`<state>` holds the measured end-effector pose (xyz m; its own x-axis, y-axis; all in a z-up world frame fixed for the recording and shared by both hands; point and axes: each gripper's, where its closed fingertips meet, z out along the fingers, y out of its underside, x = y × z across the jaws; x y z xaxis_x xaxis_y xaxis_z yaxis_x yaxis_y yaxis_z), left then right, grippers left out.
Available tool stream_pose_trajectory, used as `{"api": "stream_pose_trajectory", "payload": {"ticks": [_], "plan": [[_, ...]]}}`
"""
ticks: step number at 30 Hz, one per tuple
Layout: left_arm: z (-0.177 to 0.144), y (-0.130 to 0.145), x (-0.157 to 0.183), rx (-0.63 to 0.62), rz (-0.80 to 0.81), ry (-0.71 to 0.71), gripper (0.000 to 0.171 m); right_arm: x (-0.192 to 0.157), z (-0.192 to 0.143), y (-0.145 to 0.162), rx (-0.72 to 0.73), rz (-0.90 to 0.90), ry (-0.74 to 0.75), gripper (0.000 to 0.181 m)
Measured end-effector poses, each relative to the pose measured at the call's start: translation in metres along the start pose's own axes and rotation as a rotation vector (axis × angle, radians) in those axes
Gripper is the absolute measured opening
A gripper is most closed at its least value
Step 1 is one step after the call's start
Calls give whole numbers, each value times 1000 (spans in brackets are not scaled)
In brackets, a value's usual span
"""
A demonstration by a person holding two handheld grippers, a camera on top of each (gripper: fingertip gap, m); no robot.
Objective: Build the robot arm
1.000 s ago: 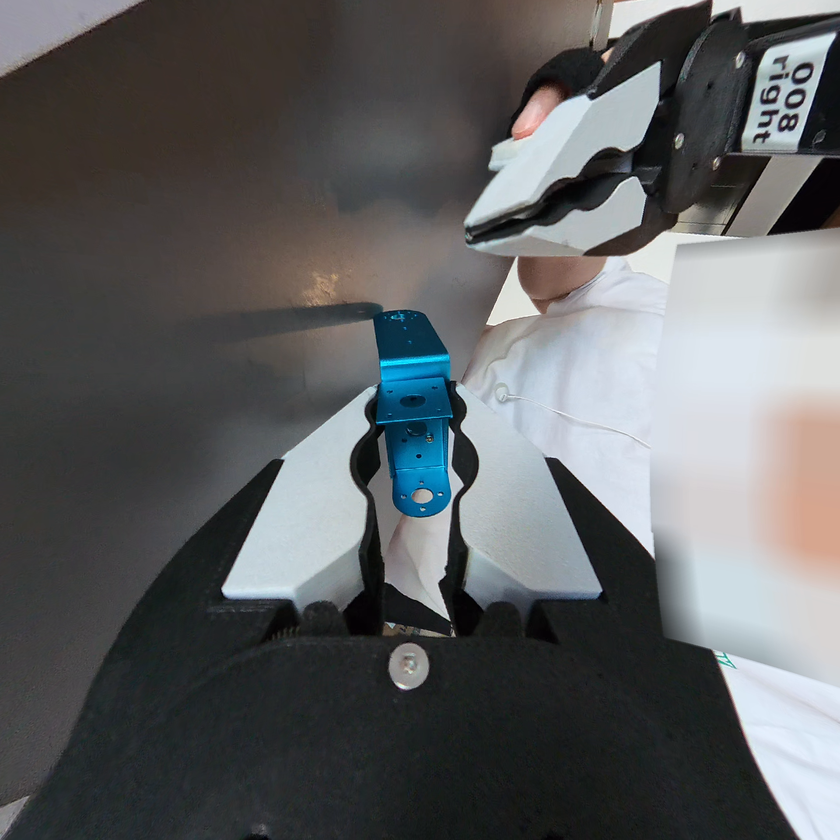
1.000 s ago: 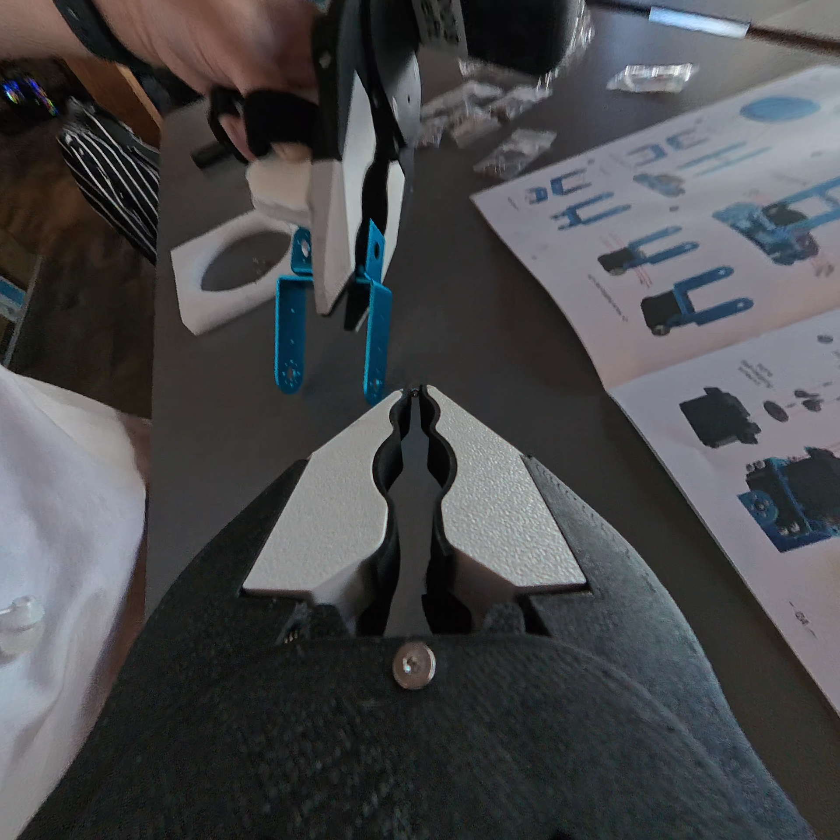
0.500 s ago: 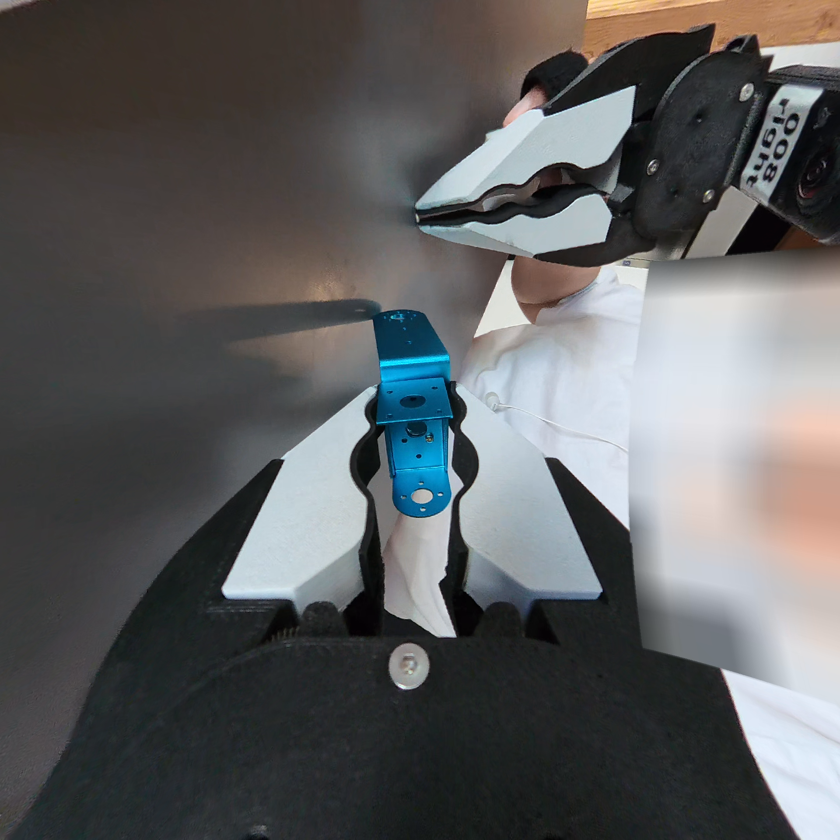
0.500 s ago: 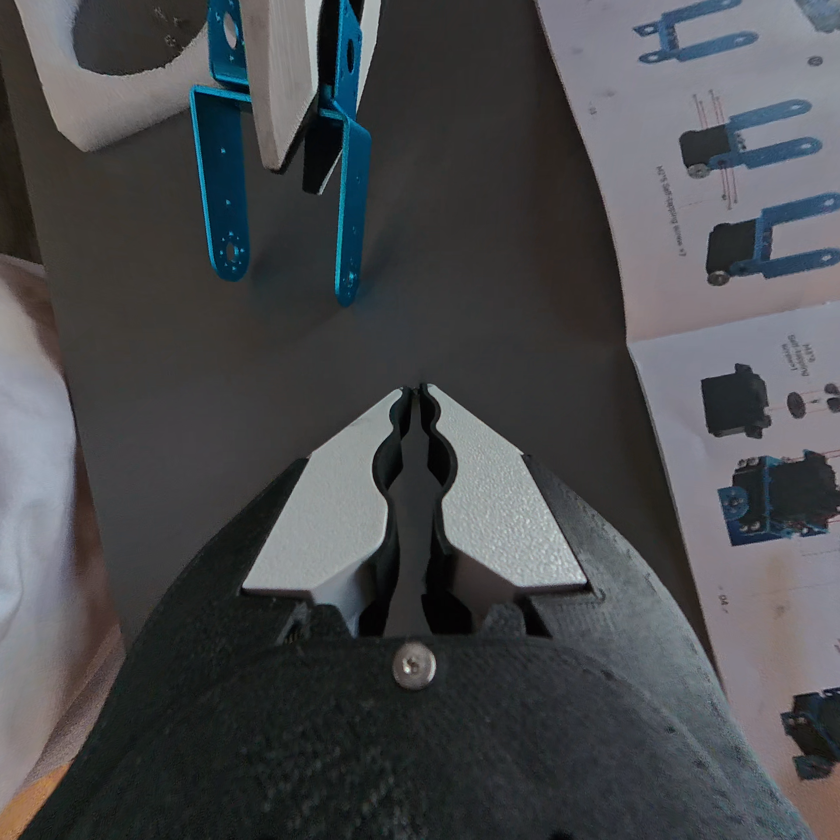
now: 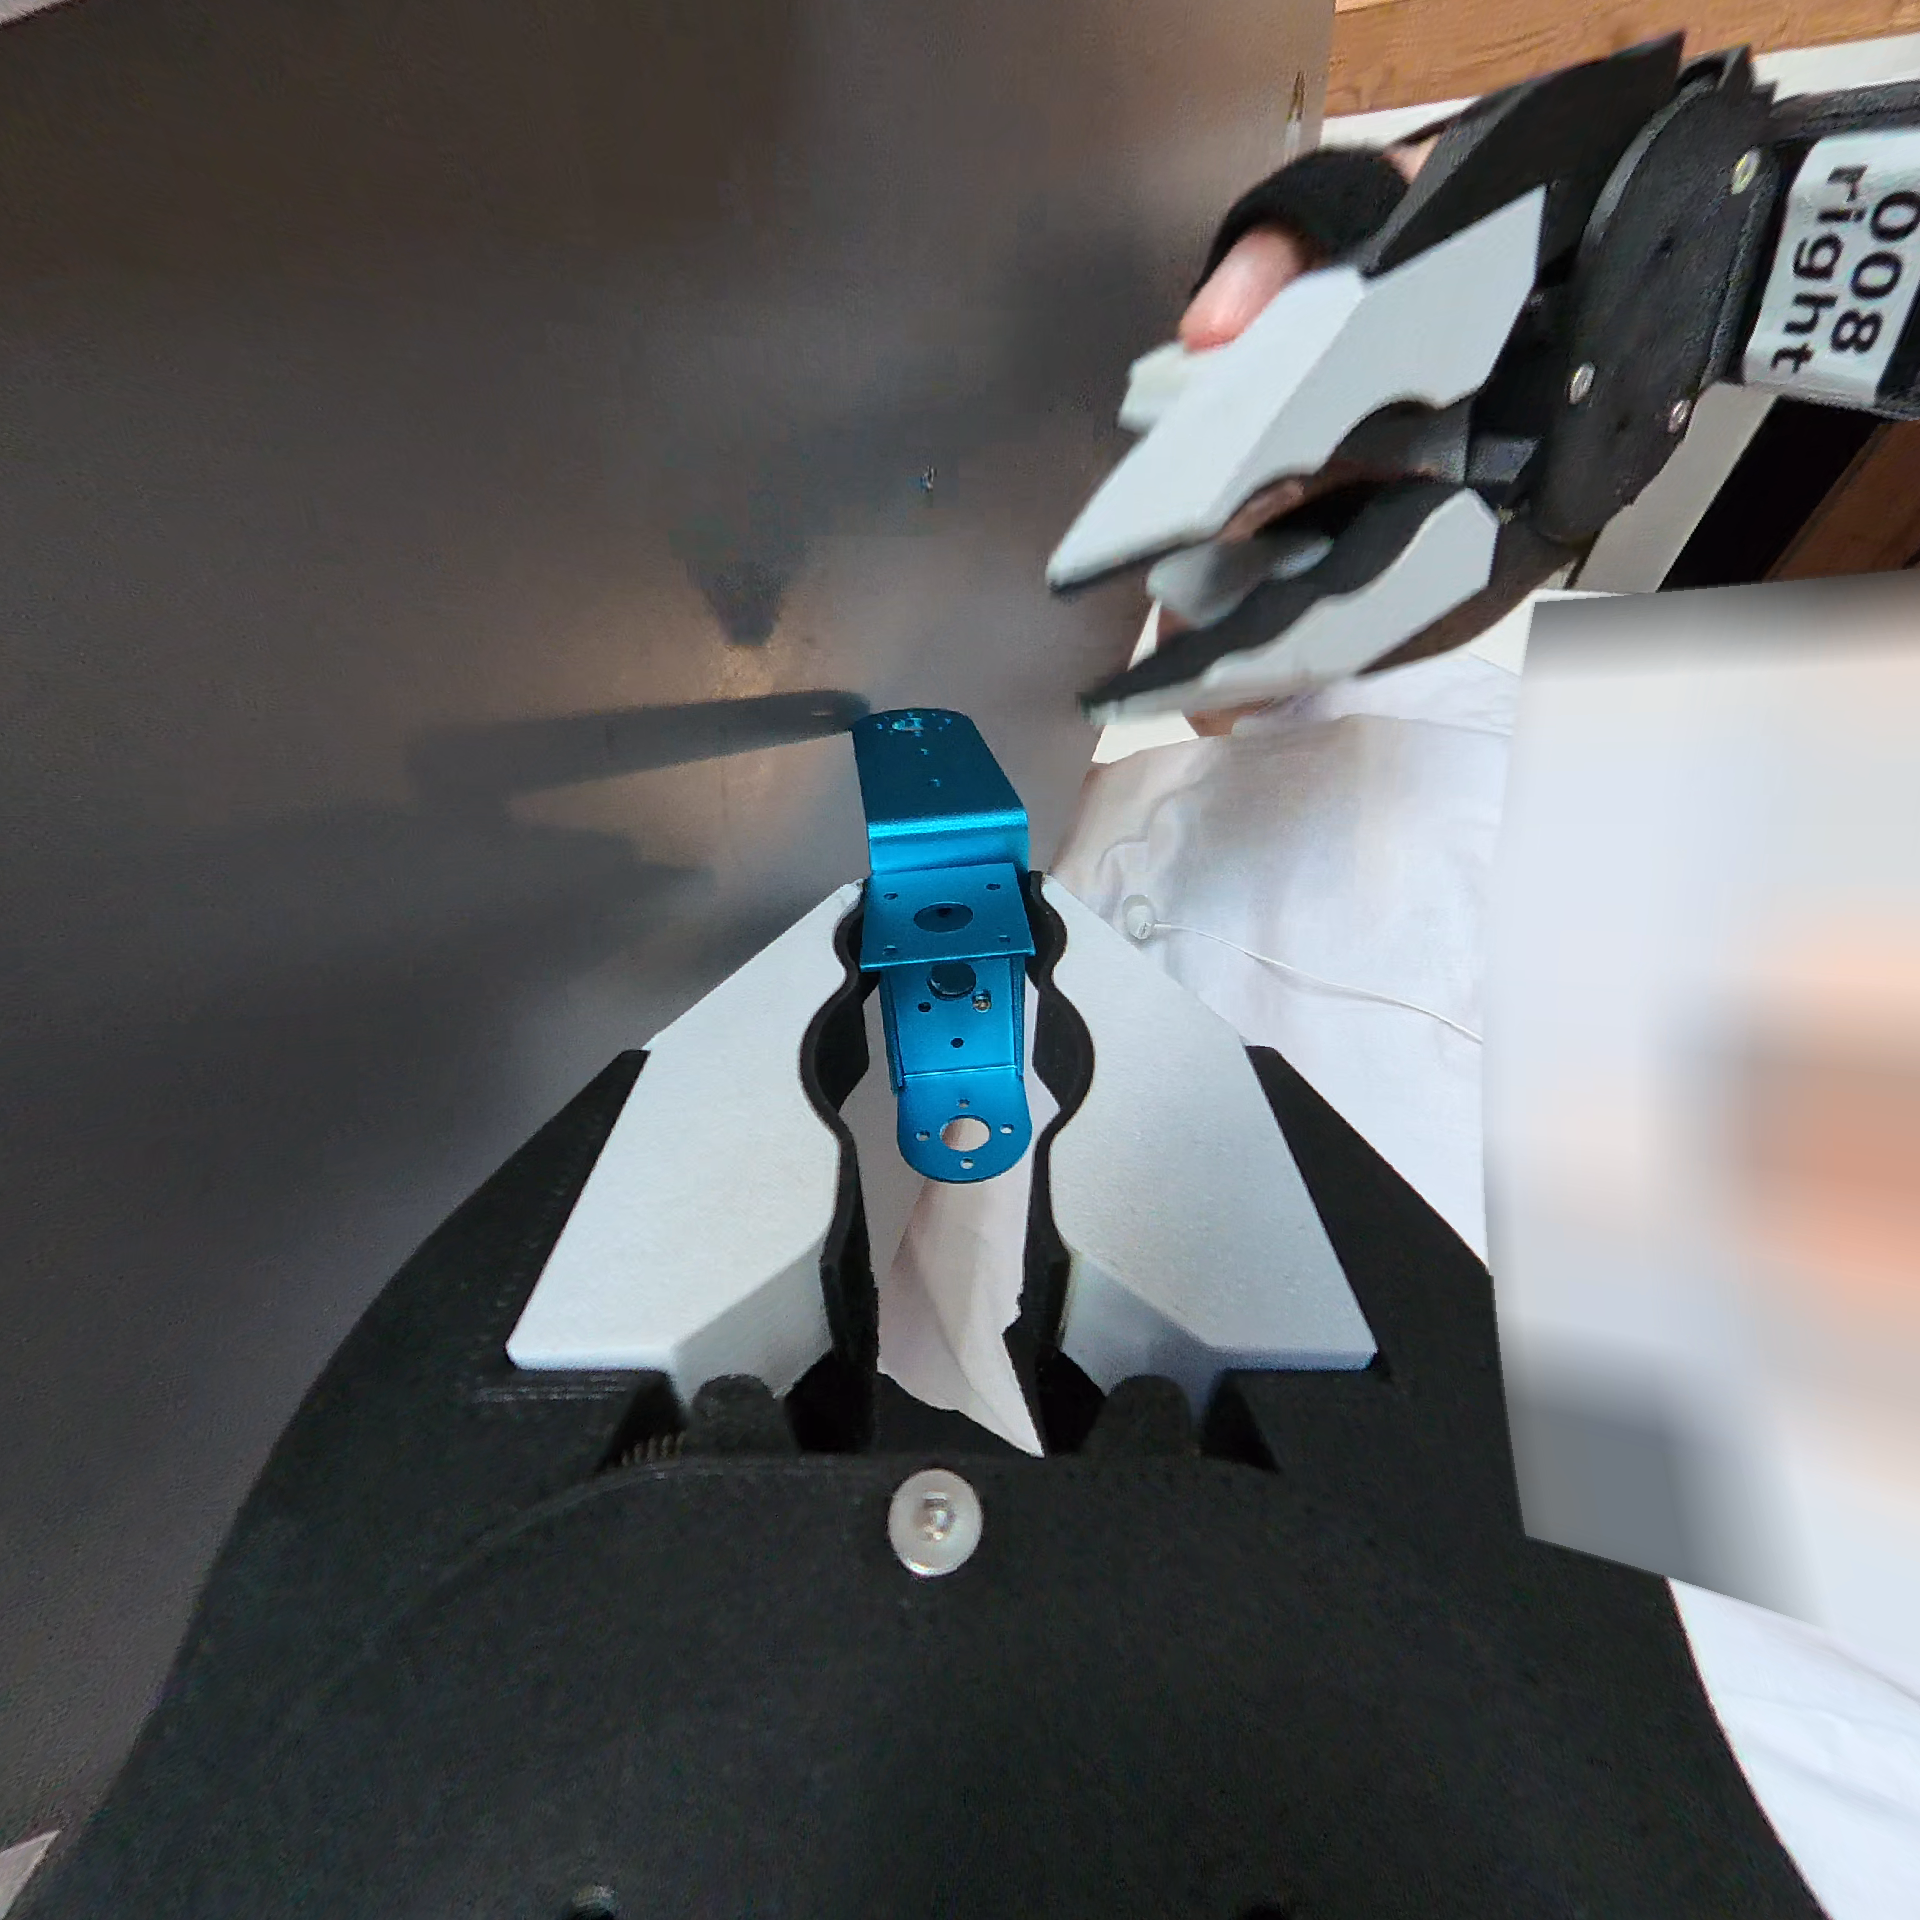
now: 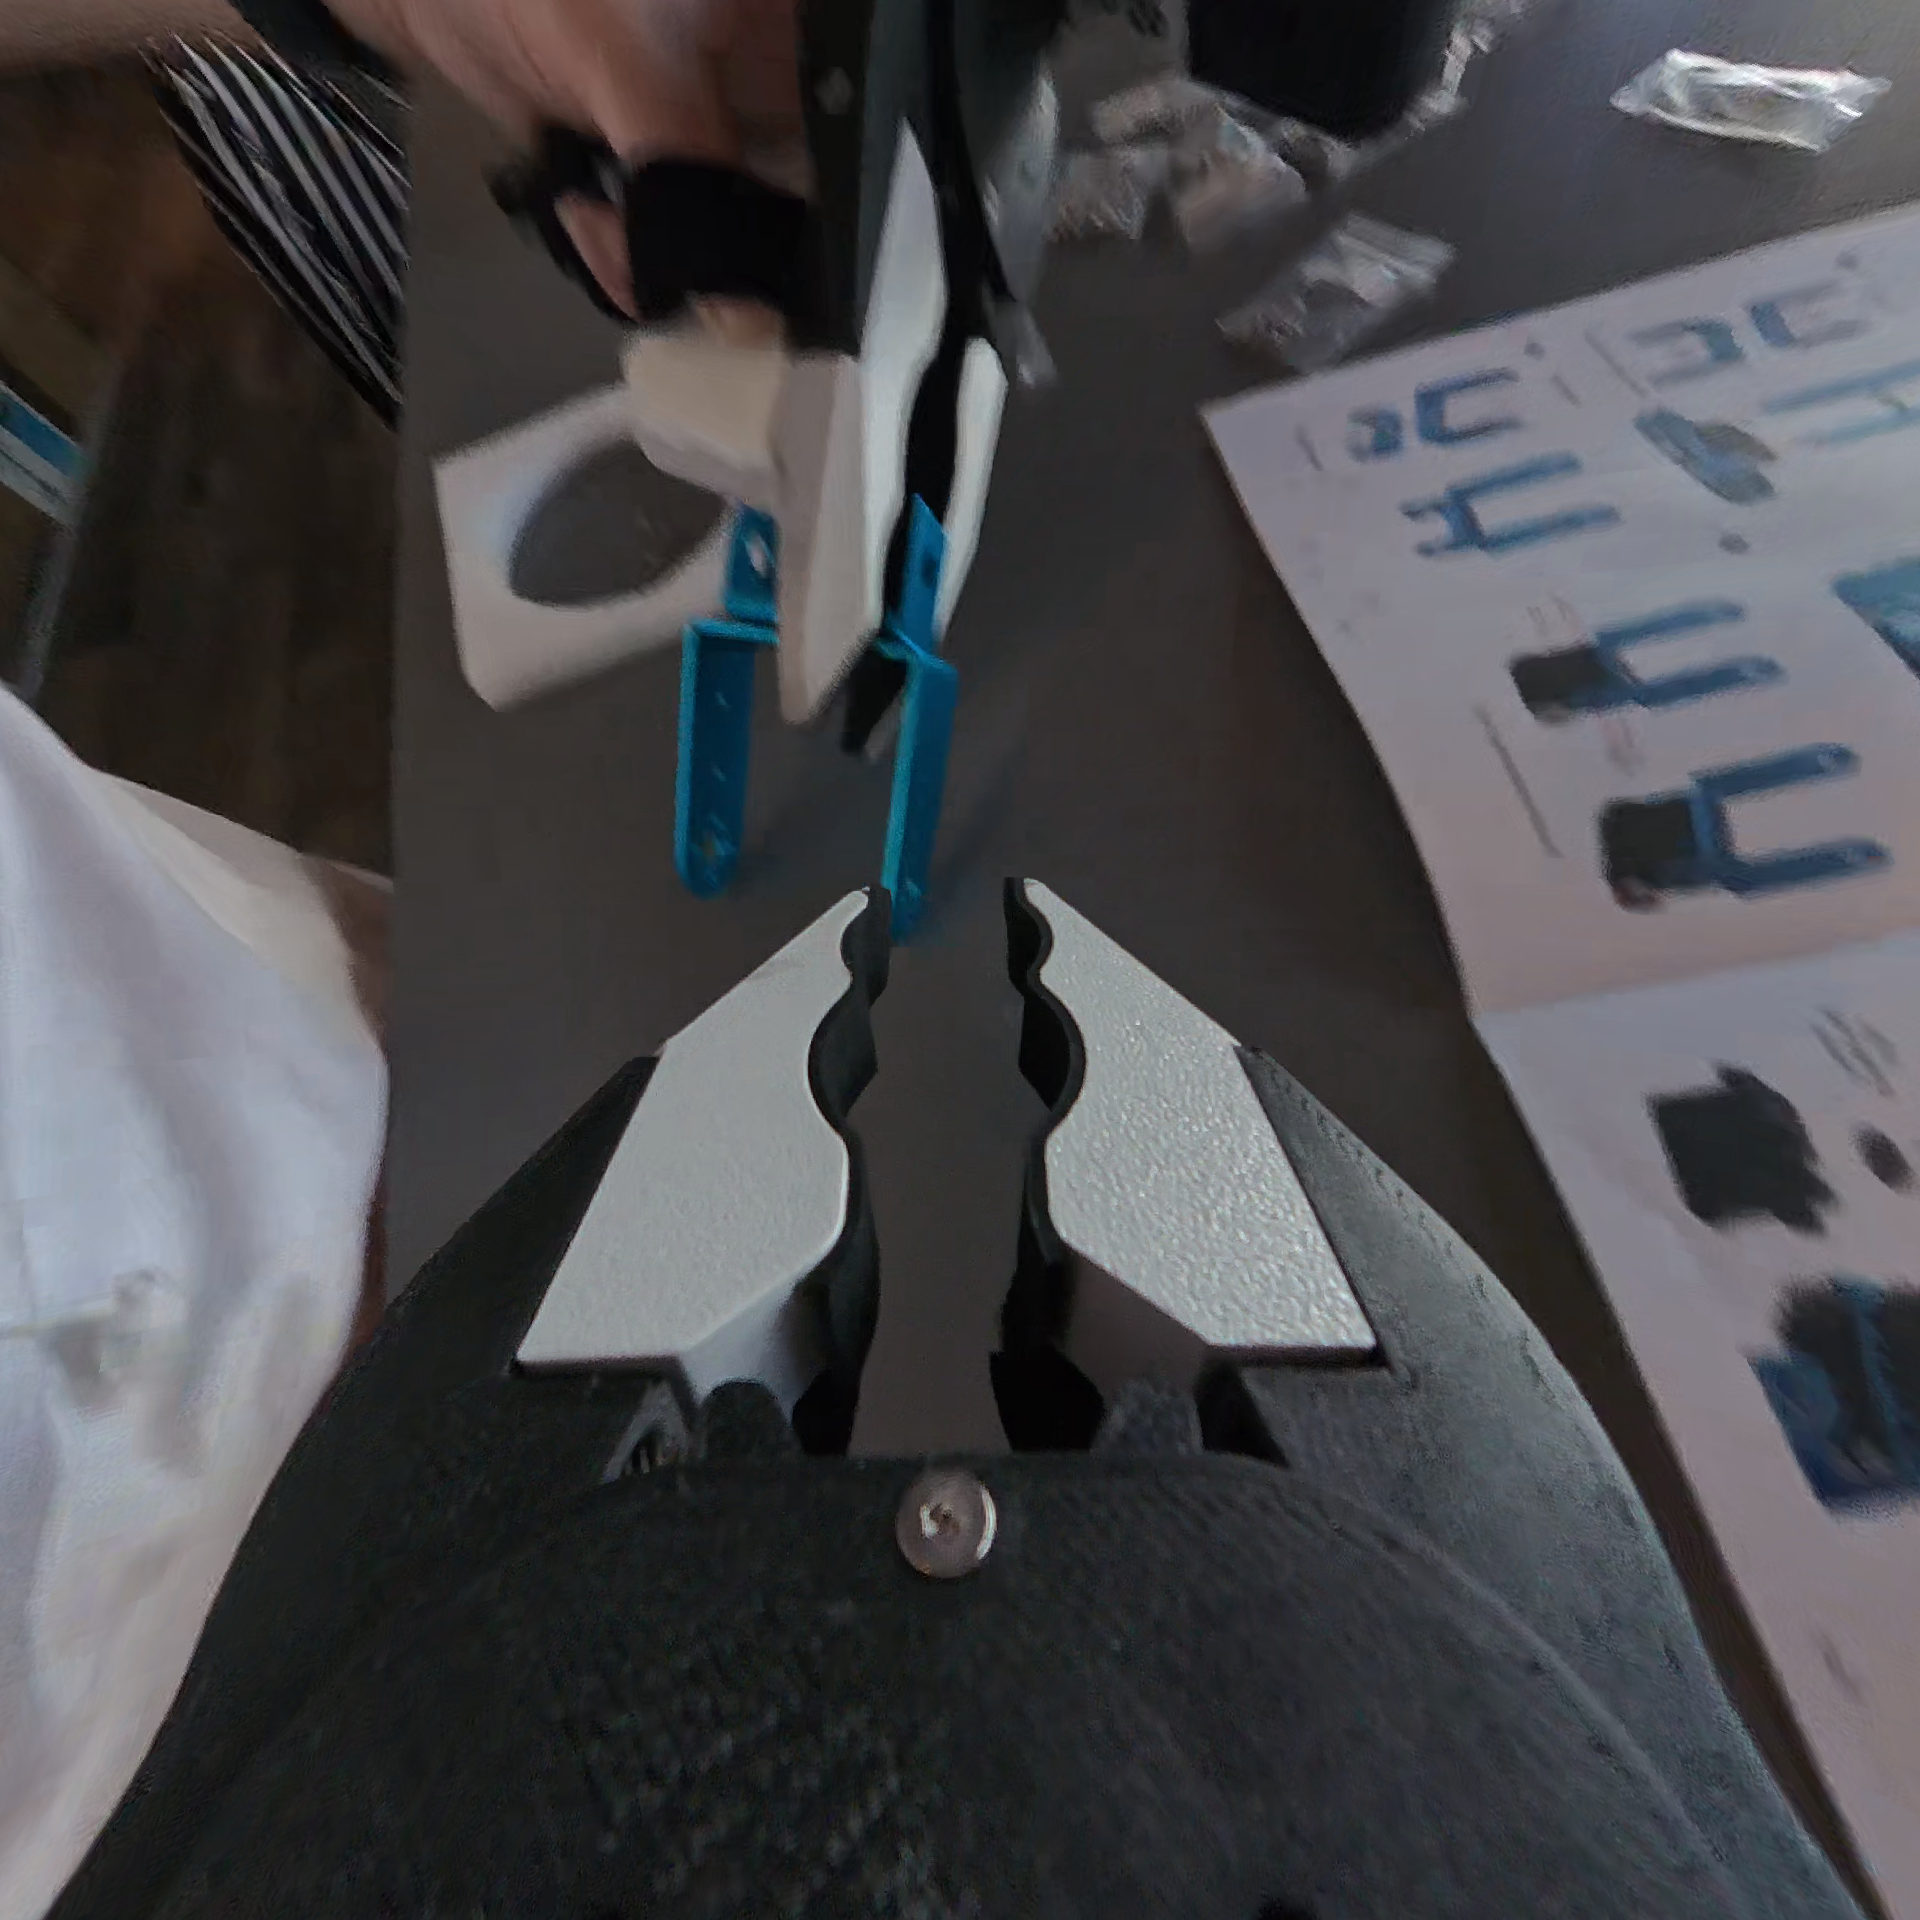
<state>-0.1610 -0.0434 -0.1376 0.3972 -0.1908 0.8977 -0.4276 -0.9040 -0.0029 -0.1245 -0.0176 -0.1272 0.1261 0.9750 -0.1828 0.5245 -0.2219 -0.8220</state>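
My left gripper [image 5: 943,894] is shut on a blue metal bracket [image 5: 940,925], a U-shaped piece with holes, held above the dark table [image 5: 416,416]. In the right wrist view the bracket [image 6: 914,727] hangs from the left gripper [image 6: 894,665], its two arms pointing toward me. My right gripper [image 6: 937,891] is open and empty; its left fingertip is right beside the tip of the nearer bracket arm. In the left wrist view the right gripper [image 5: 1081,634] is at the upper right, its jaws apart, above and to the right of the bracket.
An open instruction sheet [image 6: 1621,727] with blue drawings lies at the right. A white foam block with a round hole [image 6: 561,540] lies behind the bracket. Several small clear bags [image 6: 1330,281] lie at the far side. A person in white [image 5: 1278,935] is close by. There is about 5 cm between the tips of the two grippers.
My right gripper has opened; it was shut in both earlier frames. It swung back toward the bracket, its tips now close to the nearer bracket arm. The left gripper keeps its hold.
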Motion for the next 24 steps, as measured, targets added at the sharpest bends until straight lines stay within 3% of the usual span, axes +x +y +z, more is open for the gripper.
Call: {"api": "stream_pose_trajectory", "payload": {"ticks": [5, 8, 14, 24], "plan": [[-1, -1, 0, 8, 4, 1, 26, -8, 38, 1, -44, 14, -9, 25], [-2, -2, -1, 14, -1, 1, 26, -8, 46, 0, -25, 59, 9, 13], [1, 0, 4, 7, -36, 49, 29, -2, 46, -1, 22, 93, 60, 0], [0, -9, 12, 52, -28, 60, 34, 0, 37, -8, 96, 81, 116, 0]]}}
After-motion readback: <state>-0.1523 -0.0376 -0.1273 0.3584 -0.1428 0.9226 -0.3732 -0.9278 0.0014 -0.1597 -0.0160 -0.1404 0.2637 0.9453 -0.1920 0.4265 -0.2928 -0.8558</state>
